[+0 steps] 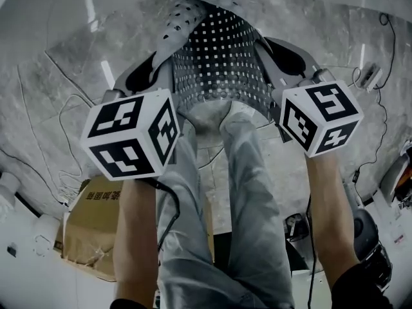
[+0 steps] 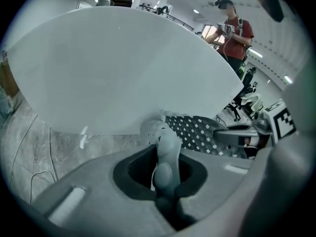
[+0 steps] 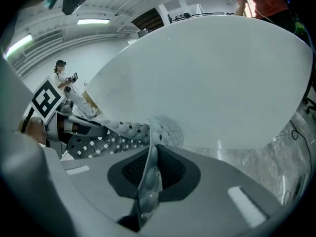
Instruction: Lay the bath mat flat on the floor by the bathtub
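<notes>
- Grey perforated rubber: the bath mat (image 1: 222, 50) hangs stretched between your two claws in front of your legs (image 1: 248, 185). It appears clear of the floor (image 1: 71, 69), and its far end is bunched and folded over on itself.
- The left claw (image 2: 165, 169) is clamped on one side edge of the mat, with a thin fold of it pinched between the jaws.
- The right claw (image 3: 148, 174) is clamped on the opposite edge, and the sheet stands on edge between its jaws.
- The bathtub (image 2: 123, 68), white and curved, rises just beyond the mat. The marbled floor at its foot is where the mat belongs.
- Loose cables (image 2: 51, 162) trail over that floor, and a cardboard box (image 1: 96, 221) lies low at your left.
- Hazard: if you lower the mat with the far end folded, it will likely land creased rather than flat.
- Hazard: each claw holds only a narrow margin, so a sharp shake to open the fold could pull an edge free.
- Hazard: if you set the mat down over a cable, it would sit humped.
</notes>
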Motion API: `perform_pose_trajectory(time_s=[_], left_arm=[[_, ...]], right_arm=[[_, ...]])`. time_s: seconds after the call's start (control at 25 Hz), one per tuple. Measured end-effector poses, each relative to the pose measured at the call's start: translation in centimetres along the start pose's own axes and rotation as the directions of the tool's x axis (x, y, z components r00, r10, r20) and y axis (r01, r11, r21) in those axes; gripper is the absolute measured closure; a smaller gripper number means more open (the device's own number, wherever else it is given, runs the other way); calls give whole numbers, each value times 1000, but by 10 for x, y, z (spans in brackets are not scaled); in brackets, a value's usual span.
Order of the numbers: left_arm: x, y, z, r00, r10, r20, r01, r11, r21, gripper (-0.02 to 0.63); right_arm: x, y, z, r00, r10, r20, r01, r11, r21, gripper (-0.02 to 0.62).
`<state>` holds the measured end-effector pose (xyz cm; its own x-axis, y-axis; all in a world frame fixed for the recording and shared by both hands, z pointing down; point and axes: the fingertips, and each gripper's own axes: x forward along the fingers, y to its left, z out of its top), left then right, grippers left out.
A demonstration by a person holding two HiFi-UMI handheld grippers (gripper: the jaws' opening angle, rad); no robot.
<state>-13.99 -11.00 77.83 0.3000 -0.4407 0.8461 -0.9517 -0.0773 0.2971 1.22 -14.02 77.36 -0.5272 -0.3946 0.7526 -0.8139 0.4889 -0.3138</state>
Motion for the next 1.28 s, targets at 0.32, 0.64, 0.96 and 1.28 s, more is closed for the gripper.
perform_pose_trajectory(time_s=[0.32, 0.64, 0.96, 1.28], left_arm=[[29, 20, -7, 999, 37, -3, -37, 999, -16, 580], [61, 32, -26, 999, 47, -8, -47, 999, 23, 580], [88, 32, -32, 999, 34, 0, -34, 999, 5, 580], [100, 40, -45, 999, 47, -13, -47, 999, 14, 580]], right_arm=[[26, -18, -21, 999, -25, -22, 24, 999, -30, 572], [48, -42, -43, 996, -57, -70, 52, 996, -79, 572], [65, -67, -63, 988, -109, -108, 98, 990, -102, 572], [76, -82, -83, 978, -151, -147, 134, 984, -120, 572]])
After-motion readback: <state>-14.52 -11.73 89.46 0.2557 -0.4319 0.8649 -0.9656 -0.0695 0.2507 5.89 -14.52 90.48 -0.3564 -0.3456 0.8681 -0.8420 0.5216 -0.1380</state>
